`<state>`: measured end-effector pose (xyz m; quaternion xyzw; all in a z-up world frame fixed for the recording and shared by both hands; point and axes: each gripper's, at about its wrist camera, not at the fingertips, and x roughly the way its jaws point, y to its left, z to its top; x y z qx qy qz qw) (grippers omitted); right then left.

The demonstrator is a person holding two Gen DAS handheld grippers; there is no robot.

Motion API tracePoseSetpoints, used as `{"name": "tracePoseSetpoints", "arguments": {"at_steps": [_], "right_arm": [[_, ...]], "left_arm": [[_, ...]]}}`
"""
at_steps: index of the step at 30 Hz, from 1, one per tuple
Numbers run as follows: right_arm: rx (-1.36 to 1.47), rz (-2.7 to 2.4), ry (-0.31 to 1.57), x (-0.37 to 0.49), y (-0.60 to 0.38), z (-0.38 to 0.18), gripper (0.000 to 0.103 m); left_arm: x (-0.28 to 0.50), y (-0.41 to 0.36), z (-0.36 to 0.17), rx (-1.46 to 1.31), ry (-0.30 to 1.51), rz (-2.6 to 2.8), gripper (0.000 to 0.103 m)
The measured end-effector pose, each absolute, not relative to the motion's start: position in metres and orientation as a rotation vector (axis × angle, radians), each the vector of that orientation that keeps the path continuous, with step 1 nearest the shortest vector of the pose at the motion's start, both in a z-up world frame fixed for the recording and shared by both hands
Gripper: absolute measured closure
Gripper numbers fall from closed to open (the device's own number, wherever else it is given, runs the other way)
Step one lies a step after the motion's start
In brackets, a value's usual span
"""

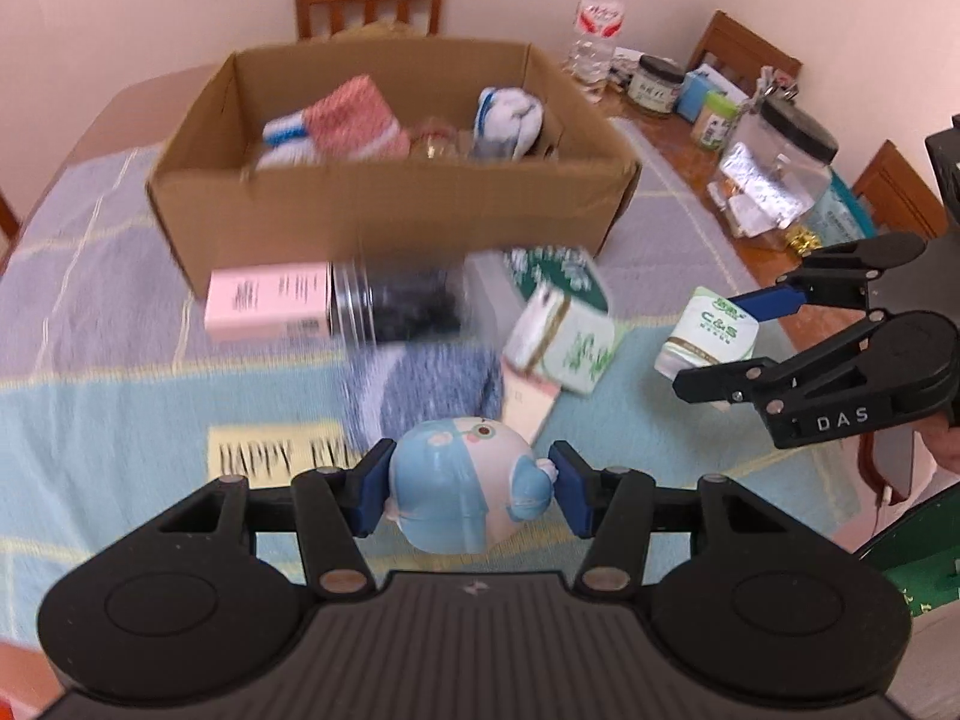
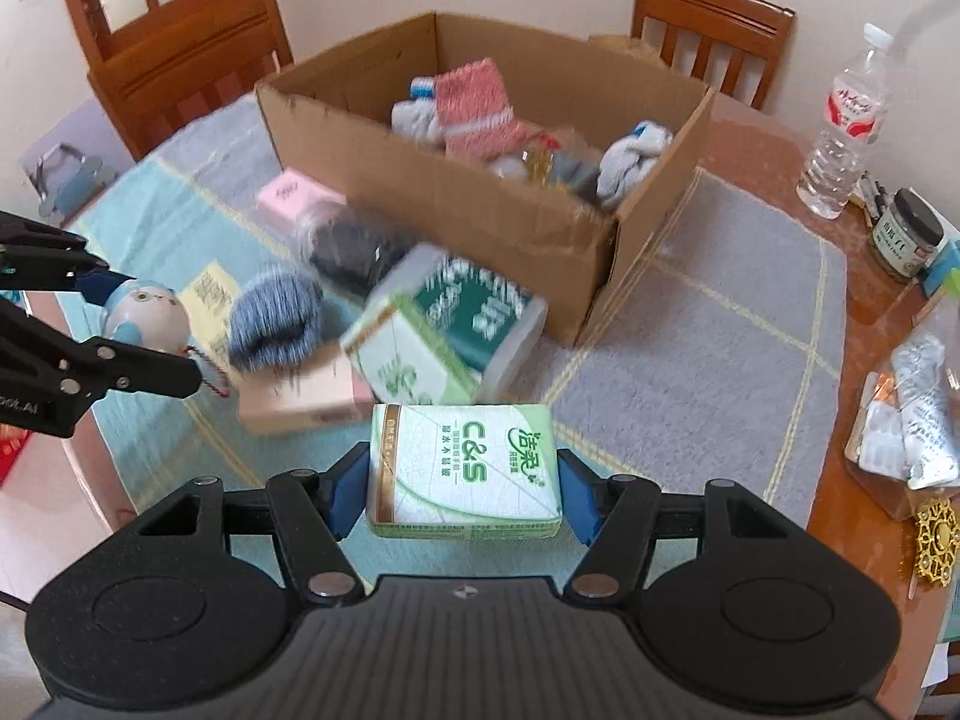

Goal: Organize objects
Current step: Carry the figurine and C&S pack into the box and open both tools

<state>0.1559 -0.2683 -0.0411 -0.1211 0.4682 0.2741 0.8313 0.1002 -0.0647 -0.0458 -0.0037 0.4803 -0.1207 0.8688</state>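
Left gripper (image 1: 468,495) clamped, right gripper (image 2: 462,495) clamped, both raised

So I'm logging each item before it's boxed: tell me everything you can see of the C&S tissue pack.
The C&S tissue pack is a small, soft rectangular packet in glossy white and green wrap with a gold-brown band at one end and a leaf pattern. The right gripper holds it by its short ends, printed face up, raised above the tablecloth. Nothing else touches it.

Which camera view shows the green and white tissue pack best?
The right wrist view: the tissue pack fills the centre, held in the right claw, its printed face clear. In the left wrist view it is small, at the right, partly covered by that claw.
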Motion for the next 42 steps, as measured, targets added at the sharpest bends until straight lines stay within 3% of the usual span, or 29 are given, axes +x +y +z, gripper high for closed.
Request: {"name": "tracePoseSetpoints", "arguments": {"at_steps": [12,21,23,24,26,31,32,34,35,42], "right_arm": [[-0.2,0.537,0.853,0.184,-0.24,0.019,0.034],[-0.179,0.492,0.805,0.218,-0.221,0.037,0.034],[-0.178,0.481,0.805,0.224,-0.217,0.037,0.034],[-0.178,0.478,0.805,0.227,-0.215,0.037,0.034],[-0.182,0.468,0.803,0.233,-0.213,0.036,0.034],[-0.178,0.445,0.811,0.248,-0.206,0.034,0.033],[-0.172,0.439,0.81,0.25,-0.205,0.034,0.031],[-0.162,0.415,0.802,0.253,-0.204,0.035,0.006],[-0.156,0.399,0.792,0.255,-0.205,0.036,0.001],[-0.118,0.347,0.826,0.259,-0.213,0.034,0.0]], "left_arm": [[0.176,-0.042,0.011,0.067,0.893,-0.312,0.049],[0.237,-0.038,0.024,0.096,0.831,-0.334,0.048],[0.247,-0.039,0.023,0.094,0.82,-0.318,0.041],[0.251,-0.038,0.023,0.099,0.816,-0.315,0.024],[0.256,-0.036,0.022,0.104,0.802,-0.291,0.009],[0.261,-0.023,0.021,0.086,0.823,-0.289,0.008],[0.262,-0.021,0.02,0.083,0.829,-0.286,0.007],[0.264,-0.016,0.018,0.078,0.836,-0.283,0.006],[0.264,-0.014,0.017,0.077,0.839,-0.282,0.006],[0.259,-0.009,0.017,0.108,0.836,-0.282,0.004]]}}
